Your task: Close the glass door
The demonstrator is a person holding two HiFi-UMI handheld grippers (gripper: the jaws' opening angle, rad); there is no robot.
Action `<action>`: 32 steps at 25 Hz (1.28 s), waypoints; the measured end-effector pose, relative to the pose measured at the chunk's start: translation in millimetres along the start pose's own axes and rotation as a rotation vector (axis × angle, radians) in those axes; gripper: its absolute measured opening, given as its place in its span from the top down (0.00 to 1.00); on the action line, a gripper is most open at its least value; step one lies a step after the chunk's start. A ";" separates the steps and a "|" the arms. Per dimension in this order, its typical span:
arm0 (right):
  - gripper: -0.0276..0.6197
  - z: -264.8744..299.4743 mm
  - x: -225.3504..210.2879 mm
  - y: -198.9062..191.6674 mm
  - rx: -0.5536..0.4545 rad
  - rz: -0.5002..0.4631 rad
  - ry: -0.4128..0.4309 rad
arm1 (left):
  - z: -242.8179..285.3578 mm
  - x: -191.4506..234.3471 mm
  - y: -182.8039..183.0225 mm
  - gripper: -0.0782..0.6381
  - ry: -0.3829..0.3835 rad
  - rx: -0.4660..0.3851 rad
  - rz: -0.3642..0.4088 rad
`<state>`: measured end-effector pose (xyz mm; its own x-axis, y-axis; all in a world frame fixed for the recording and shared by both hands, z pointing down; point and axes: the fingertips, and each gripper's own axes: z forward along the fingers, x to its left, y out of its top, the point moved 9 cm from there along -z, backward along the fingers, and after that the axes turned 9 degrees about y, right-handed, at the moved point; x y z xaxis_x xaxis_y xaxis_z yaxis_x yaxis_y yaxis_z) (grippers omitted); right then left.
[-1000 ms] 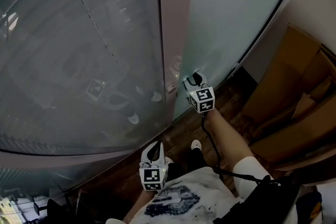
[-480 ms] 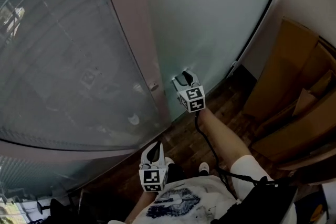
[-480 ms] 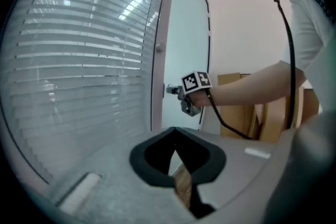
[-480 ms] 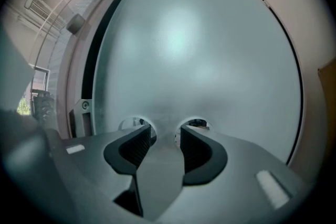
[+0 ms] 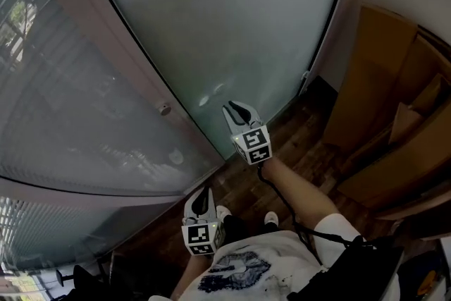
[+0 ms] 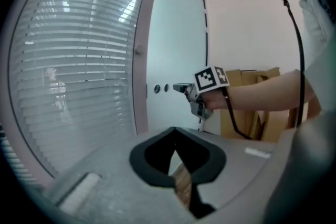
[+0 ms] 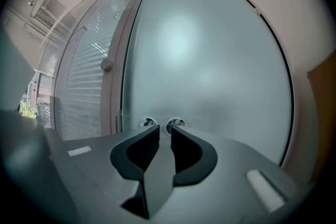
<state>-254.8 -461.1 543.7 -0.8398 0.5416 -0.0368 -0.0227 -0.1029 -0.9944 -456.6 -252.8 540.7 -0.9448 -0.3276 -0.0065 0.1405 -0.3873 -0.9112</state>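
Observation:
The frosted glass door (image 5: 232,17) stands in front of me, its left edge next to the pink post (image 5: 120,60). Two round fittings (image 7: 148,123) sit low on the door near that edge. My right gripper (image 5: 235,108) points at them from a short way off, apart from the glass. Its jaws have just been closing; a narrow gap shows between them in the right gripper view (image 7: 165,129) and nothing is in it. My left gripper (image 5: 203,197) hangs lower, close to my body, its tips together and empty (image 6: 175,132).
Glass with slatted blinds (image 5: 63,123) fills the left side. A round knob (image 7: 106,64) sits on the post. Cardboard boxes (image 5: 384,102) lean against the wall at the right. Dark wooden floor (image 5: 246,183) lies below, with my shoes (image 5: 270,220) on it.
In the head view the post has slid left and the frosted door fills more of the frame. My right gripper moved left with it and narrowed its jaws. The left gripper shifted slightly.

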 end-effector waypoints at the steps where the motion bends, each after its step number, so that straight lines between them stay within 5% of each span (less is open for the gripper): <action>1: 0.86 -8.6 0.0 1.7 -0.003 0.003 0.006 | 0.0 -6.4 3.1 0.89 -0.001 -0.006 -0.001; 21: 0.94 -183.1 27.8 20.9 -0.088 0.042 0.077 | -18.2 -82.4 25.1 0.89 0.056 -0.087 0.064; 32: 0.95 -243.6 52.9 15.2 -0.072 0.094 0.037 | -23.0 -99.1 26.7 0.89 -0.019 -0.071 0.100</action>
<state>-167.5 -230.8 502.6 -0.8156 0.5632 -0.1328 0.0956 -0.0952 -0.9909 -366.1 -210.9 507.5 -0.9211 -0.3783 -0.0918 0.2123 -0.2903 -0.9331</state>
